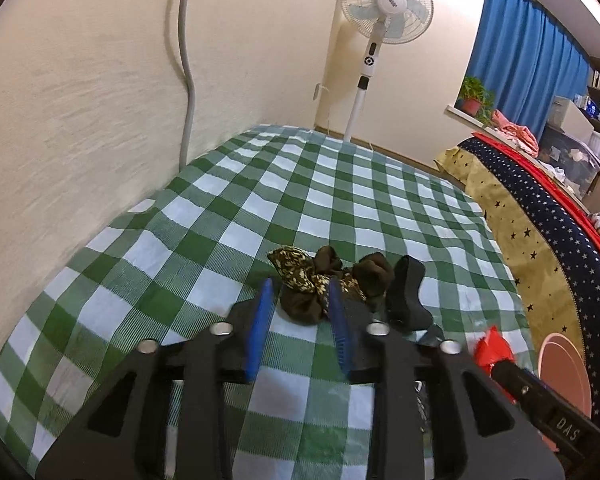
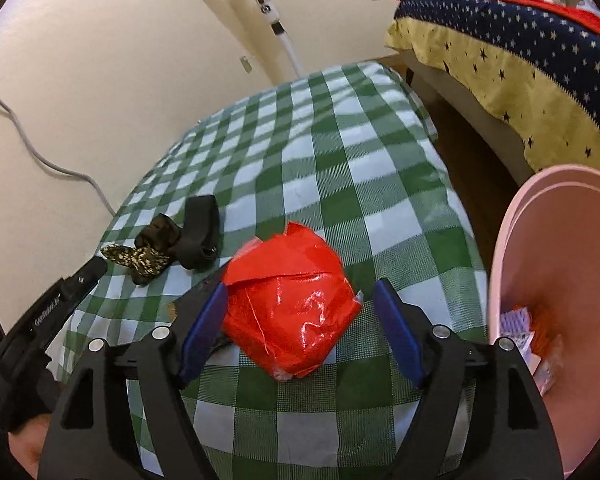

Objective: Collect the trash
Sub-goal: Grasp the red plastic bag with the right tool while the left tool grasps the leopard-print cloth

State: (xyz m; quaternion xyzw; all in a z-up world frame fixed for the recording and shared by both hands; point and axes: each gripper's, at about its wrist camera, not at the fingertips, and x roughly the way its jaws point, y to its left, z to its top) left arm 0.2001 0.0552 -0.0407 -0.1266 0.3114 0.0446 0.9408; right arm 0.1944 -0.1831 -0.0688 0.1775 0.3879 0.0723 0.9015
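A crumpled red plastic bag [image 2: 290, 304] lies on the green checked tablecloth [image 2: 340, 160]. My right gripper [image 2: 300, 320] is open, its blue pads on either side of the bag; the left pad touches it, the right pad stands apart. A dark patterned cloth bundle [image 1: 316, 284] lies in front of my left gripper [image 1: 300, 300], which is open with its pads around the bundle's near end. A black folded piece [image 1: 406, 292] lies next to it. The bundle also shows in the right wrist view [image 2: 152, 256]. A pink bin [image 2: 560, 280] stands at the table's right edge.
The bin holds purple and orange scraps [image 2: 528, 324]. A white standing fan [image 1: 384, 12] stands beyond the table's far end. A bed with a star-patterned cover [image 2: 520, 48] is to the right. A grey cable [image 1: 188, 80] runs down the wall on the left.
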